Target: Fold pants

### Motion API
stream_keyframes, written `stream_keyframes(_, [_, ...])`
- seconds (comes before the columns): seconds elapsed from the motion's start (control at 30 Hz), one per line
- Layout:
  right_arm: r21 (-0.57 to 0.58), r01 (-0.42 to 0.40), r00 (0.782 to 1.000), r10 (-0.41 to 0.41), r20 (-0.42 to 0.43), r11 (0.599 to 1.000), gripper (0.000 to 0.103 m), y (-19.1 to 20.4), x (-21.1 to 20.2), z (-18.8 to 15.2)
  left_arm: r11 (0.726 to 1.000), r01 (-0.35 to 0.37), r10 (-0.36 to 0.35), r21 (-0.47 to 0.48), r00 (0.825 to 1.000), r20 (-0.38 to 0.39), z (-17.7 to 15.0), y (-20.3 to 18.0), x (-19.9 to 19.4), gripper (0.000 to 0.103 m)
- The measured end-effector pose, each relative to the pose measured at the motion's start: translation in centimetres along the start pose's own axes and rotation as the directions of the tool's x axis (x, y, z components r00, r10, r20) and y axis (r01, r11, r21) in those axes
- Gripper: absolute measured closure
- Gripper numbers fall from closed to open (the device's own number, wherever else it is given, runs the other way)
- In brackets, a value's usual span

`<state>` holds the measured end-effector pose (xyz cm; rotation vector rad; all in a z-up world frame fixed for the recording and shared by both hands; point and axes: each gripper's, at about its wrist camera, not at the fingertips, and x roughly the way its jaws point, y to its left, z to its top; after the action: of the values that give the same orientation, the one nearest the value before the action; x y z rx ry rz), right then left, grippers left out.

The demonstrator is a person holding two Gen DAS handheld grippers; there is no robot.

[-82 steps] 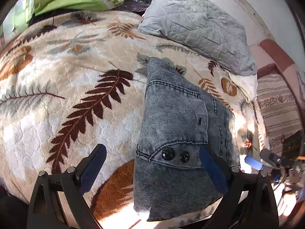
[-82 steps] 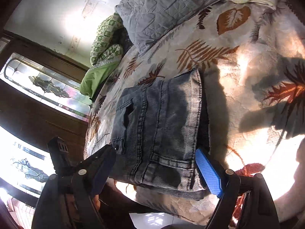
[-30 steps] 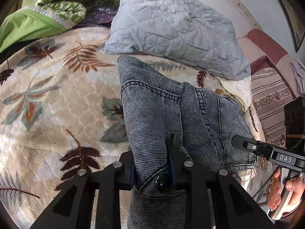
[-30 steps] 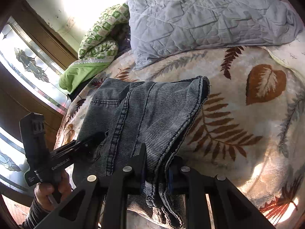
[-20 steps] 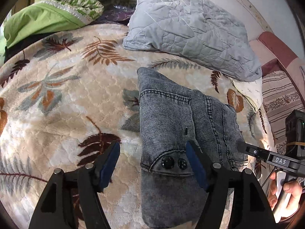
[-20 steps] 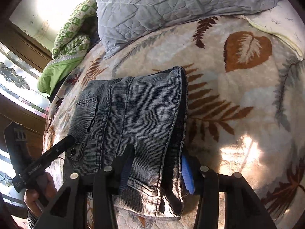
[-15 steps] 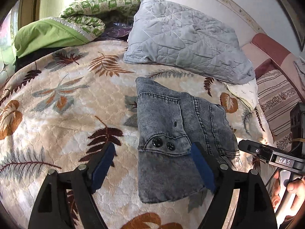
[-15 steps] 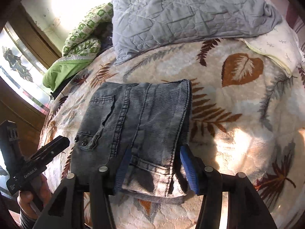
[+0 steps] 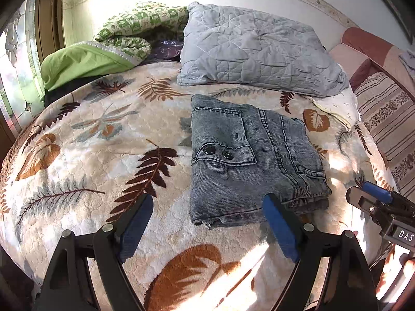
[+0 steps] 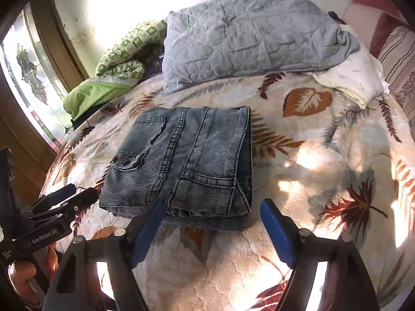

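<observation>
Our left gripper (image 9: 207, 229) is wide open and holds nothing. Just past it, the grey-blue denim pants (image 9: 249, 160) lie folded in a neat block on the leafy cream blanket (image 9: 90, 155). Our right gripper (image 10: 212, 229) is open and empty too. We think the fold looks done, so we should lift away slowly and not bump the pile.

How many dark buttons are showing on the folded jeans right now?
2: both side by side on the pocket flap of the folded jeans, the left button and right button. Others may be hidden in the folds.
</observation>
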<state>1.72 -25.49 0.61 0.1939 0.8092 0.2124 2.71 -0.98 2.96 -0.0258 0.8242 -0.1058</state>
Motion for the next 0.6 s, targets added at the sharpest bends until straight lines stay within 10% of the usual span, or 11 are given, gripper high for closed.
stream_keyframes(0.6, [-0.084,0.062,0.996,-0.056,0.071,0.995,0.008,0.9,-0.5,-5.6,0.992,-0.113,0.116,0.061,0.992,-0.042,-3.5,-2.6,-1.3,0.016])
